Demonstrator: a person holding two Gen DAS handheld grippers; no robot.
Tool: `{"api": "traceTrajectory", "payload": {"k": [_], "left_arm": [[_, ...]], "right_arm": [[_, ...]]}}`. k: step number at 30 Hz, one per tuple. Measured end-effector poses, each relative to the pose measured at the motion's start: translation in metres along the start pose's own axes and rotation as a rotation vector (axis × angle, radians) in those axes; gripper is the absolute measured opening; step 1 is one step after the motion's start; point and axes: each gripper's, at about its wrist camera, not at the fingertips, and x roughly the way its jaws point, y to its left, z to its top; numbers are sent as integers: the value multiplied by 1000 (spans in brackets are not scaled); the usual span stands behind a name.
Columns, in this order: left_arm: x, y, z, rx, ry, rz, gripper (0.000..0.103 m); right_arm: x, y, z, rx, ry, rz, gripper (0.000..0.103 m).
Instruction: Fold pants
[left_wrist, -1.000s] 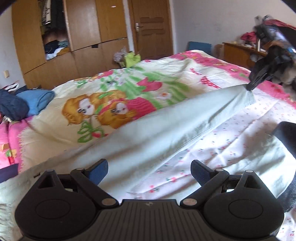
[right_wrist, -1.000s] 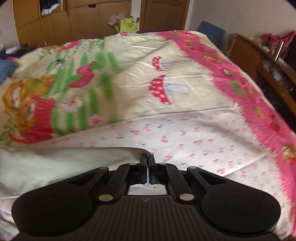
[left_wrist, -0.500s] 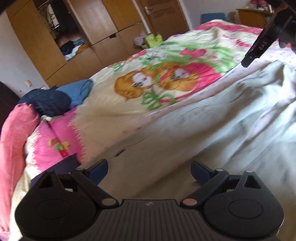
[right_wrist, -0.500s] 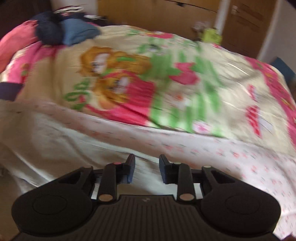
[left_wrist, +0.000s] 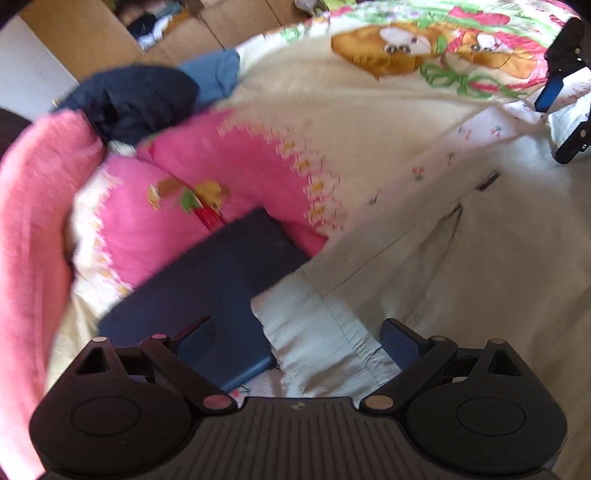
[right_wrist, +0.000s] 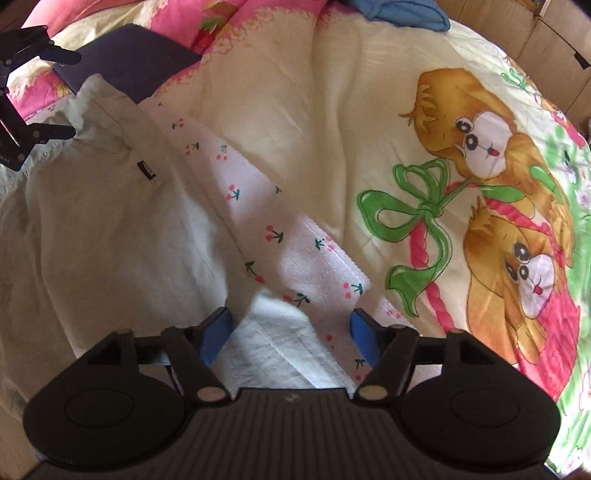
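Two grippers are hovering over pale cream pants (right_wrist: 96, 221) that are lying on the cartoon bedspread (right_wrist: 295, 110), long axis running between them; the left gripper (left_wrist: 295, 332), jaws spread and unclenched, is straddling the waistband corner (left_wrist: 314, 325); the right gripper (right_wrist: 290, 332) is opening, a cloth edge lying loose between its pads, nothing gripped.

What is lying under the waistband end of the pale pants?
The pants waistband overlaps a corner of a dark blue flat item and the cherry-print sheet. What lies beneath the rest is covered.
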Motion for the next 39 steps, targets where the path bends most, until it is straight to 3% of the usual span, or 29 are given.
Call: {"api": "traceTrajectory", "payload": {"k": [2,6,11,15,22,25,29,33,36,37,39], "left_arm": [[8,1,-4,-43,9,-34,98],[8,3,-8,-127,-20,-66,71],[-2,1,-8,-161,-45,-36,52],[-16,-4,-3,-152,-69,4,40],[-98,9,-20,-251,-233,23,39],[-148,14,-51,-332,-319,5,39],[-203,-3,-105,-380,-350,35,37],[-232,-27,-152,-388,-330,75,37],[-232,-39,-181,-414,-307,117,37],[-232,-43,-191,-424,-304,115,37],[-236,-53,-206,-436,-316,129,37]], "right_arm": [[1,1,-4,4,-26,3,71],[1,2,-15,45,-66,1,66],[-21,21,-18,33,-107,-80,42],[-45,24,-17,57,-119,-100,5],[-128,45,-34,51,-289,-108,2],[-167,67,-61,50,-374,-85,2],[-203,108,-118,41,-431,-43,2],[-202,150,-176,70,-412,22,2],[-176,185,-206,100,-360,36,2],[-168,198,-214,78,-336,24,2],[-151,233,-227,-45,-288,-102,3]]}}
